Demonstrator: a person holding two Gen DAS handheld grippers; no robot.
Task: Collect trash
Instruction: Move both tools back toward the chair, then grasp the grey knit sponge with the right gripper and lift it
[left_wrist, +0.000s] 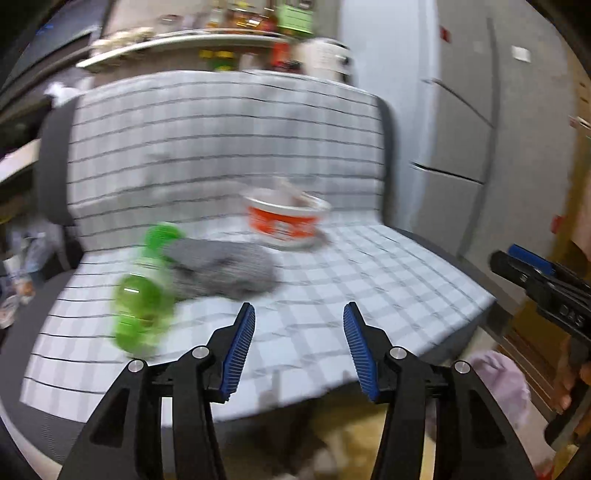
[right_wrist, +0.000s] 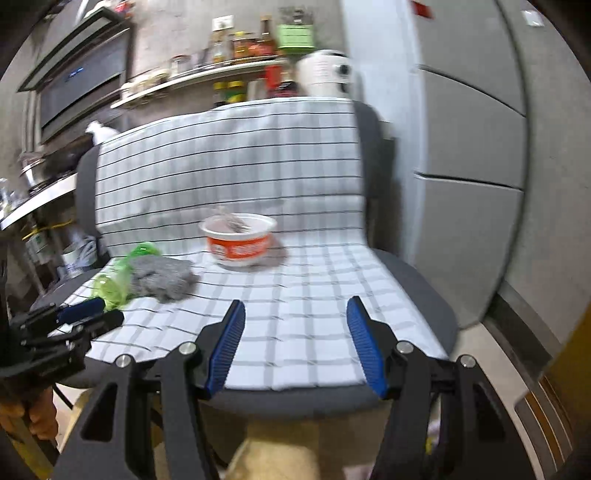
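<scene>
1. Left gripper (left_wrist: 299, 325): jaws spread, holding nothing, low centre of frame.
2. Right gripper (right_wrist: 295, 321): jaws likewise spread, empty.
3. Green bottle (left_wrist: 142, 295) lies at left on the checked chair cover (left_wrist: 388, 273), touching a grey cloth (left_wrist: 225, 269).
4. Red-and-white bowl (left_wrist: 286, 218) sits mid-frame near the backrest.

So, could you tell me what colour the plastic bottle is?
The plastic bottle is bright green, clearest in the left wrist view.

The print on the red bowl (right_wrist: 238, 240) is too blurred to read.
</scene>
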